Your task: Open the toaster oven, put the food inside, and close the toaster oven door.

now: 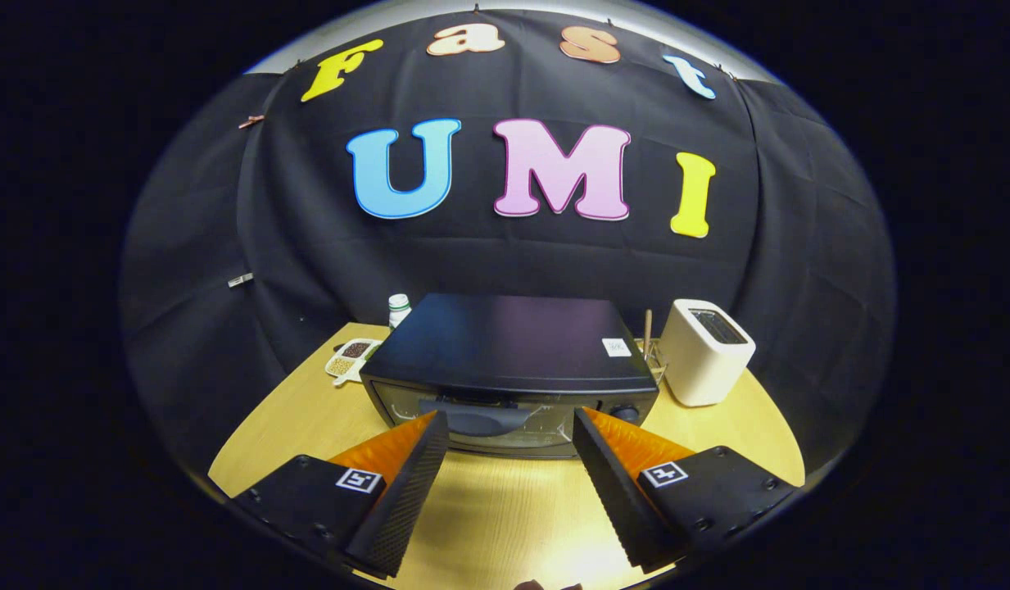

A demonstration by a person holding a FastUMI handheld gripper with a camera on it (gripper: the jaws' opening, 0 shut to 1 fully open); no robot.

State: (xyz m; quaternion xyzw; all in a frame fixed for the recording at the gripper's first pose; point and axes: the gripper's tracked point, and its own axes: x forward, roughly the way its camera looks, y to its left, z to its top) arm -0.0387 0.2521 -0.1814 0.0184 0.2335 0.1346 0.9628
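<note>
- Pale wood makes up the round table point(308, 418) where everything stands, with black cloth hung behind it as the booth's wall.
- On that table sits the toaster oven point(509, 373), a dark box with its long side running across the view and its glass door facing the gripper point(510, 428).
- Its door looks closed, upright against the front; a handle runs along the top of the glass, and a knob point(626, 412) sits at the right end of the front.
- Through the glass I cannot tell whether any food lies inside, so this would fit either an oven waiting to be loaded or one already loaded and closed again.
- From the oven's front, the gripper lies just short of it over bare wood, its fingers spread wide with nothing between them, the tips reaching up to the lower part of the door.
- Straight ahead of the fingers and slightly above them lies the handle, its length crosswise to them.
- Left of the oven, near its back corner, a divided tray point(353, 358) holds small bits of food, and a white bottle point(399, 309) stands behind it.
- Right of the oven stands a white pop-up toaster point(705, 351), with a thin wooden stick point(647, 329) upright between the two.
</note>
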